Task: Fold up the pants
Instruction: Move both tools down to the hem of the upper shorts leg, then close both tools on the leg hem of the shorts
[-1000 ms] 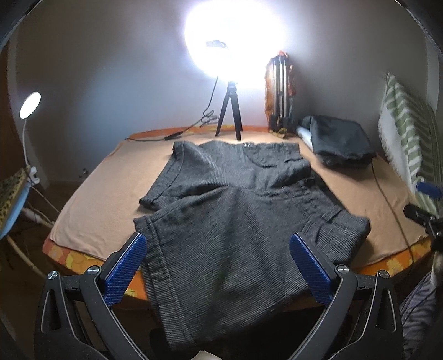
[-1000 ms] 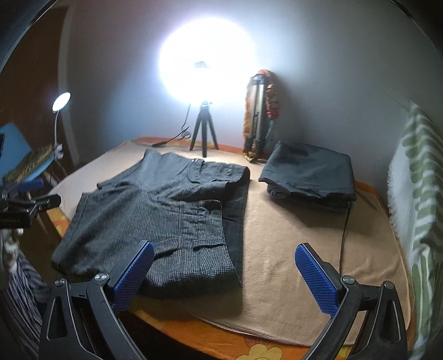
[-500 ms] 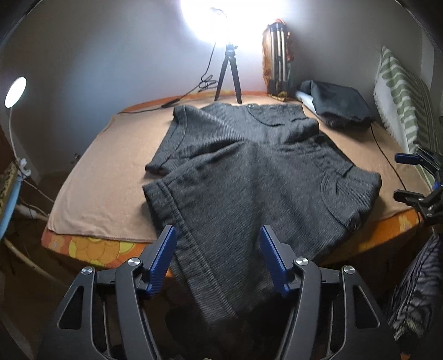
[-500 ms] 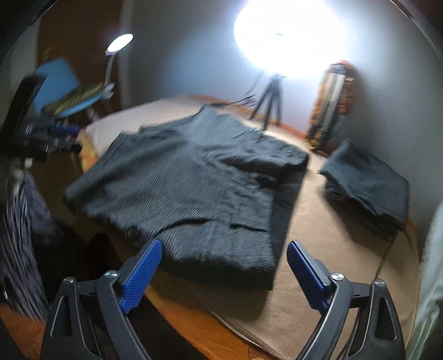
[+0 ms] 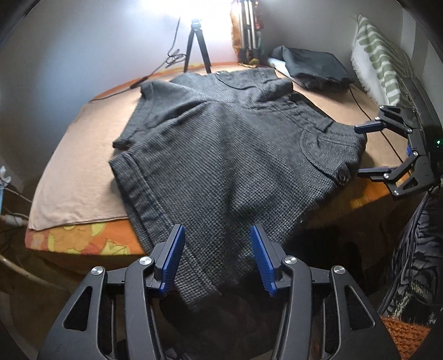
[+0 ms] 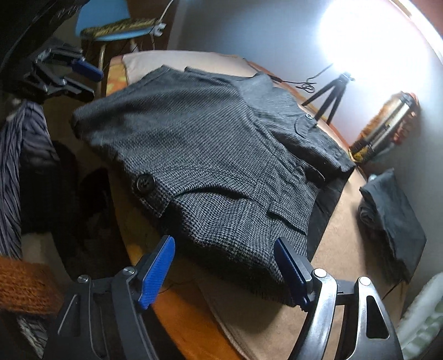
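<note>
Dark grey pants [image 5: 221,144], short-legged, coarse woven check texture, spread flat on tan cloth [image 5: 83,155] covering the worktop [image 5: 83,243]; one leg hem hanging over near edge, second leg angled toward far left. Ribbed cuff band along hem; curved pocket flap with round black button [image 6: 143,183] at waist corner; belt loops visible on waistband. Orange floral-print layer showing under tan cloth at worktop edge. Left hand-held gripper [image 5: 217,260]: black frame, blue ridged fingers [image 5: 173,257], jaws parted to a moderate gap, straddling the overhanging hem, pads apart from fabric on both sides, nothing held. Right hand-held gripper [image 6: 227,270]: same build, blue pads [image 6: 156,277], jaws spread wide, placed at waistband corner near worktop edge, fabric edge lying between the pads; contact not discernible, nothing pinched. In left wrist view, right hand-held gripper seen side-on at right margin, fingers just beside waistband corner. Beyond pants: folded dark garment [image 5: 315,66], smooth matte, stacked on far right of worktop; black tripod [image 5: 198,47] with trailing cable under bright round lamp [image 6: 371,36]; folded tripod bundle [image 6: 384,127] leaning against wall; green-and-white striped pillow [image 5: 379,61] at right. Blue chair [image 6: 110,19] with patterned cushion visible at far left in right wrist view.
</note>
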Demonstrator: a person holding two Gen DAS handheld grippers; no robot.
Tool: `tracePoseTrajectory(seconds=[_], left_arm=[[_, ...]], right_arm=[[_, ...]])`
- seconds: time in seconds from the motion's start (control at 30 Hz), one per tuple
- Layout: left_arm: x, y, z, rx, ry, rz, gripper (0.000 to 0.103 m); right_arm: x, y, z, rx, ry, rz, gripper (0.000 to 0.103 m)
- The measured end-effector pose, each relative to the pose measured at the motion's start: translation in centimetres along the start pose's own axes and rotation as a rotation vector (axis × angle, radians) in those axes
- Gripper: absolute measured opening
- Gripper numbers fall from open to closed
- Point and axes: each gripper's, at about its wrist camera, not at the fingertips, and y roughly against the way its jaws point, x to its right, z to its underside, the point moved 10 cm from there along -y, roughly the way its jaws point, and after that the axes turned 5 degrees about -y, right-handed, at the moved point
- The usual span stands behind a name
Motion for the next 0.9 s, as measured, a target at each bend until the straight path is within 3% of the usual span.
tracePoseTrajectory(seconds=[0.47,0.5,0.57,0.63,0.77,0.9], left_arm=[[0.1,-0.7,0.7,-0.013,-0.060,0.007,0.049],[0.2,-0.7,0.7,-0.013,-0.064,0.009,0.049],[0.3,-0.8,0.9,-0.014,-0.075,0.015,0.049],[0.5,-1.0,1.0,-0.016,-0.083,0.023,0.049],[1.3,-0.9,1.0,-0.008,-0.122,0.037,0.049],[2.6,-0.6,1.0,0.007,-0.203,0.034,0.049]], right_arm=[[-2.1,-1.3,0.1,-0.035,0.248,0.088,0.073],[-2.1,-1.4,0.1,-0.042,0.254,0.088,0.071],[-2.4,-1.6,0.2,-0.061,0.247,0.063,0.056],[-2.4,-1.7,0.1,-0.076,0.218,0.047,0.050],[-1.2,-1.5,-0.8,-0.074,0.153,0.062,0.021],[0.6,-0.9,-2.0,-0.057,0.066,0.054,0.015]])
